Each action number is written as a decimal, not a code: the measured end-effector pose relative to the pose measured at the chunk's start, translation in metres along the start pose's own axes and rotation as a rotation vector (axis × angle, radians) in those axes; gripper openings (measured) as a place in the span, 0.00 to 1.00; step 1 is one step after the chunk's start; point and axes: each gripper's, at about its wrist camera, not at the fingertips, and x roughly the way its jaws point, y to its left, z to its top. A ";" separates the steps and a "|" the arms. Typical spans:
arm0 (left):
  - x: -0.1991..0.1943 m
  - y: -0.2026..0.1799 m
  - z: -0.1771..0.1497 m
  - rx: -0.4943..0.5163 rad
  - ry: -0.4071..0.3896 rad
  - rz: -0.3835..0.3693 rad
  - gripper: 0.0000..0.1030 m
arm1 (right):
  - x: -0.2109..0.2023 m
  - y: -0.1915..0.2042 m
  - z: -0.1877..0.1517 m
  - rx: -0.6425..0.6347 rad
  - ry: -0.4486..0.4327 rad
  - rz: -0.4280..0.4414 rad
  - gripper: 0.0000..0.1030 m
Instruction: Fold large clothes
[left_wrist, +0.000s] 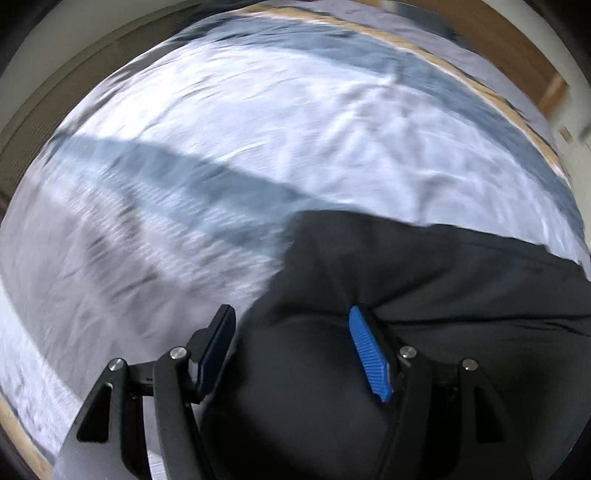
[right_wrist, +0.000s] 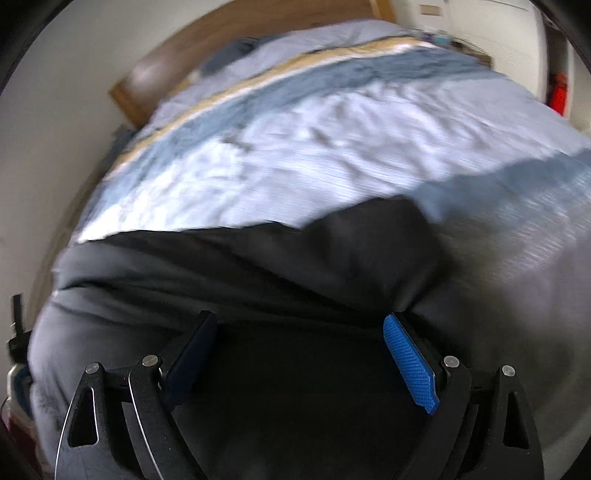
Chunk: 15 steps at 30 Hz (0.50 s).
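bedroom scene, both views blurred by motion. bed (left_wrist: 280, 122) fills most of each view, covered by a white and grey-blue striped duvet (right_wrist: 317, 155); a wooden headboard (right_wrist: 236, 37) stands at the far end of the bed, against a pale wall.

garment (left_wrist: 424, 280): large, black, lying on the duvet at the near side of the bed, its far edge running across the white stripe. in the left view it covers the lower right of the bed; in the right view (right_wrist: 258, 266) it spreads across the lower middle.

left gripper (left_wrist: 291, 317): my jaws stand apart, pointing steeply down over the garment. black cloth lies between the blue pads (left_wrist: 369, 354), and a fold bunches against the right pad; the pads do not press together on it.

right gripper (right_wrist: 299, 325): my jaws stand wide apart, also angled down over the garment. dark cloth fills the gap between them, and a crease meets the tip of the right pad; nothing is clamped.
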 end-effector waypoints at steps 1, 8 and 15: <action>-0.005 0.009 -0.002 -0.017 -0.017 -0.009 0.61 | -0.003 -0.005 -0.002 0.003 0.002 -0.032 0.88; -0.078 -0.007 -0.033 0.067 -0.243 -0.086 0.60 | -0.058 0.012 -0.009 -0.082 -0.136 -0.084 0.88; -0.066 -0.050 -0.077 0.194 -0.209 -0.106 0.60 | -0.057 0.071 -0.039 -0.176 -0.132 0.116 0.88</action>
